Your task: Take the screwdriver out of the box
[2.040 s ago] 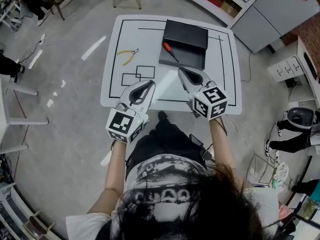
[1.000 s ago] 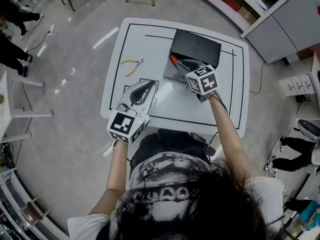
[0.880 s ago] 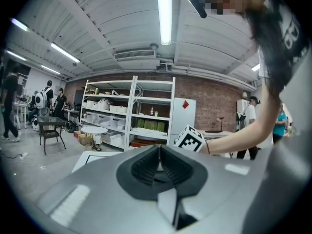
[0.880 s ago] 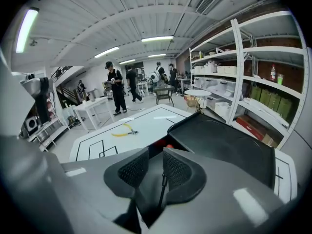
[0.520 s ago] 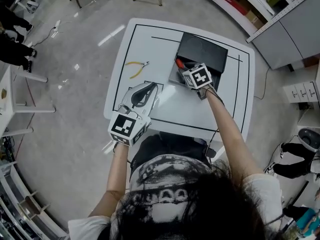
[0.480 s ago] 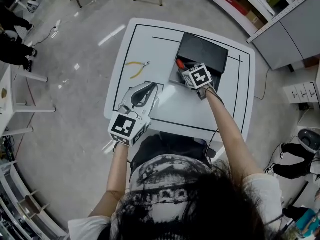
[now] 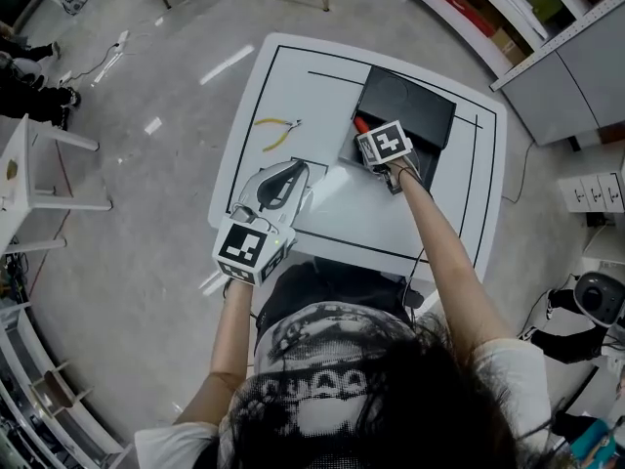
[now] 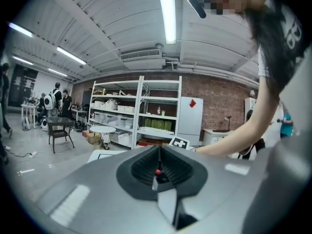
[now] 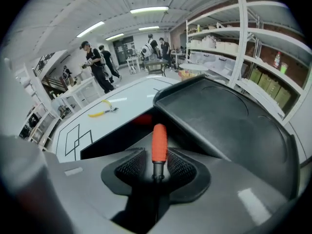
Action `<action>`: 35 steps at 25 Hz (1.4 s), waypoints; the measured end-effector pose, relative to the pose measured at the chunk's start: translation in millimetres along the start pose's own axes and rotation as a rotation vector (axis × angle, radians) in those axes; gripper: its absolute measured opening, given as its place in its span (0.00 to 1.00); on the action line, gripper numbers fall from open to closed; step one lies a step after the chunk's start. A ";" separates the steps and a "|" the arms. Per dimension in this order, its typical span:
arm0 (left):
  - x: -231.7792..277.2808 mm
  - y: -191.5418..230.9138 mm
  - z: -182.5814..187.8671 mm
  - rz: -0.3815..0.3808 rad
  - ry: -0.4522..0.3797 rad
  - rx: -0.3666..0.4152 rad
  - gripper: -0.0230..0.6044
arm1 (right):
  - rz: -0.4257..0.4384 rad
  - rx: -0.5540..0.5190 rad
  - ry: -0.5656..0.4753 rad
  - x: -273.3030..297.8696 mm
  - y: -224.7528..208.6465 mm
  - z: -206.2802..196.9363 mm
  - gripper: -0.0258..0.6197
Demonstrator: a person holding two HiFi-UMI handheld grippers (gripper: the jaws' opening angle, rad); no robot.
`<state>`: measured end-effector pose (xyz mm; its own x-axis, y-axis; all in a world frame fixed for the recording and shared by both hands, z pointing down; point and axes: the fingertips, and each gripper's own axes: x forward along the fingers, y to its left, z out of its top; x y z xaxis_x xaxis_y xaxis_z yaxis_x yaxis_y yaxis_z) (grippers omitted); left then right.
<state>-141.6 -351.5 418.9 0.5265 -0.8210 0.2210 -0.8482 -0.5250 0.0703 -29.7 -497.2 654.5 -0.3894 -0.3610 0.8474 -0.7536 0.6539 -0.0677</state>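
The screwdriver has an orange-red handle and lies in the open black box, whose lid stands raised behind it. My right gripper points steeply down into the box. Its jaws have just been opening and now stand open, with the handle between the pads and a small gap on each side. In the head view the marker cube hides most of the right gripper, and only the end of the screwdriver shows in the box. The left gripper hovers shut and empty over the table's front part.
Yellow-handled pliers lie on the white table left of the box, also seen as pliers in the right gripper view. Black outlines are drawn on the tabletop. Shelving and cabinets stand beyond the table, and people stand far off.
The right gripper has travelled from the table's front to the box and dropped over the screwdriver. The left gripper has stayed where it was.
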 end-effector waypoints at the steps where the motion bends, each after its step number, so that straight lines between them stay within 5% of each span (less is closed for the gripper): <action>1: -1.0 -0.3 -0.5 0.002 0.000 -0.002 0.04 | -0.013 0.023 0.014 1.0 -2.2 -1.8 0.24; 14: -19.4 1.7 -1.9 0.022 -0.003 -0.012 0.04 | -0.029 -0.034 -0.030 -14.0 1.0 -0.2 0.18; 35: -53.0 -27.3 0.9 -0.028 -0.036 -0.013 0.04 | -0.012 -0.010 -0.442 -175.8 49.7 41.6 0.18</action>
<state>-146.3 -293.9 404.4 0.5517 -0.8136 0.1833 -0.8336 -0.5453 0.0886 -20.8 -428.9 480.2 -0.5715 -0.6166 0.5414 -0.7549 0.6538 -0.0522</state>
